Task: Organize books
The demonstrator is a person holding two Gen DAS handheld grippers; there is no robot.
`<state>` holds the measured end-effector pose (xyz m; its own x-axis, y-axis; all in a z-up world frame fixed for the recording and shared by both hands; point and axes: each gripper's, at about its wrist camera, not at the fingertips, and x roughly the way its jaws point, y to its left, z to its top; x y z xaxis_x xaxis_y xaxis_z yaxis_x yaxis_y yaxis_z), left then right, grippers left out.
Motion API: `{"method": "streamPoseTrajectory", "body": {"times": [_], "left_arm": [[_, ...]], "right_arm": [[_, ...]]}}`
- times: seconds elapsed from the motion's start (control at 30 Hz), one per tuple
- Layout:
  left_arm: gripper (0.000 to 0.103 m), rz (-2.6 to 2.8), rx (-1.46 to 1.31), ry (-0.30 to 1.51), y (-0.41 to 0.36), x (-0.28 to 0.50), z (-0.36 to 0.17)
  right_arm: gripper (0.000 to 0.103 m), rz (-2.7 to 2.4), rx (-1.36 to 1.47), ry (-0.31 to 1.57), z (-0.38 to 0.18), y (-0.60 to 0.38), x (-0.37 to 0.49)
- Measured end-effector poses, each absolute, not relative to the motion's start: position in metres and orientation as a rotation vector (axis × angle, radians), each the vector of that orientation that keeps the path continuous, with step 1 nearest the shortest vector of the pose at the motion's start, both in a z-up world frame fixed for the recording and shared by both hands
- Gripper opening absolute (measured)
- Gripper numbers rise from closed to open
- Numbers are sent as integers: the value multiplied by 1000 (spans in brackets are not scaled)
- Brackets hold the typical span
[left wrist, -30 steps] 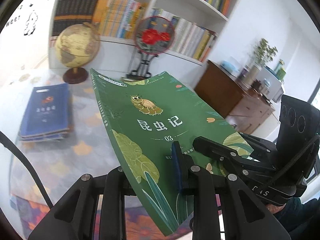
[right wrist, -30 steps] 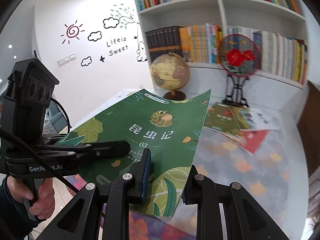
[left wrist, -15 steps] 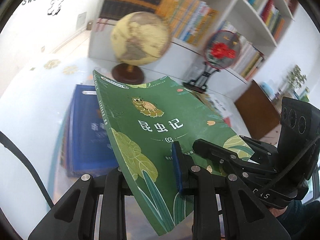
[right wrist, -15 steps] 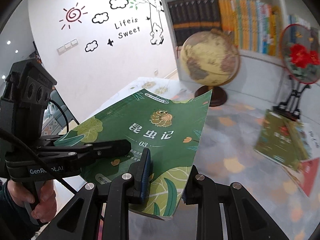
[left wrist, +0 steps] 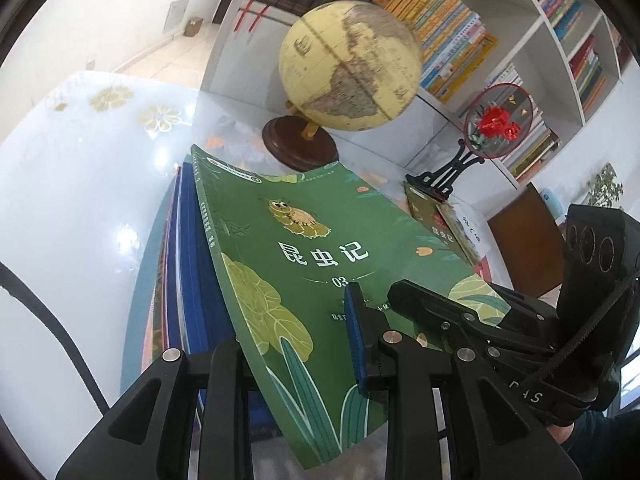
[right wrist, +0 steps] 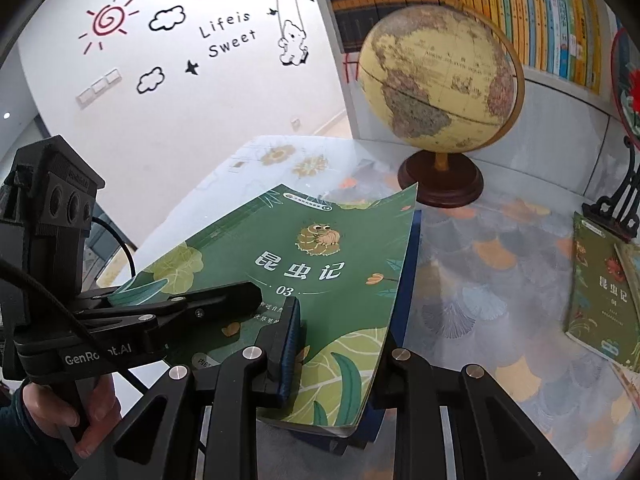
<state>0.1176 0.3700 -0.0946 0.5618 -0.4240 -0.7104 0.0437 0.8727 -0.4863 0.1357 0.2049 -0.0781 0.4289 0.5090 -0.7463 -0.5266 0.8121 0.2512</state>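
Both grippers, left (left wrist: 296, 344) and right (right wrist: 340, 344), had their fingers clamped on a green book (left wrist: 304, 264) held above a blue book stack (left wrist: 188, 280), globe (left wrist: 352, 64) at twelve o'clock on the bench (left wrist: 80, 184).

Green paperback (left wrist: 304, 264), cover illustrated with leaves and an insect, white title characters and the number 03. It is tilted, spine edge lower, directly above the blue book stack (left wrist: 188, 280), which lies flat on the table in front of the globe (left wrist: 350, 66). A second green volume of the same series (right wrist: 600, 292) lies flat to the right of the globe, overlapping further thin books beside it.
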Motion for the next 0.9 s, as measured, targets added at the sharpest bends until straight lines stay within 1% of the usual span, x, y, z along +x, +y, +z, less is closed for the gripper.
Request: {"method": "streamPoseTrajectory", "body": {"times": [0.1,0.13,0.17,0.23,0.33,0.53,0.57,0.63,0.67,0.73,0.9], "left_arm": [[26,-271,-497,971,375,119,-109],[28,-268,-514,979,376,118,-113],[33,-257,-529,988,379,116,-117],[34,-228,-556,1018,384,113,-127],[34,-183,-601,1052,396,107,-136],[35,-84,-627,1026,415,84,-133],[35,-67,-620,1025,418,79,-132],[35,-44,-610,1018,420,67,-130],[35,-33,-604,1016,421,62,-128],[35,-13,-589,1013,418,50,-124],[35,2,-592,995,396,23,-111]], "right_arm": [[26,635,-9,957,-89,206,139],[26,634,-4,967,-92,206,139],[26,632,-1,975,-95,207,138],[26,629,0,994,-101,208,137],[26,625,0,1028,-111,210,138],[27,621,17,1105,-128,211,142],[29,624,17,1121,-131,211,141],[38,652,40,1123,-135,207,140],[40,665,51,1119,-135,203,138],[47,677,58,1122,-135,193,133],[49,657,72,1147,-132,156,113]]}}
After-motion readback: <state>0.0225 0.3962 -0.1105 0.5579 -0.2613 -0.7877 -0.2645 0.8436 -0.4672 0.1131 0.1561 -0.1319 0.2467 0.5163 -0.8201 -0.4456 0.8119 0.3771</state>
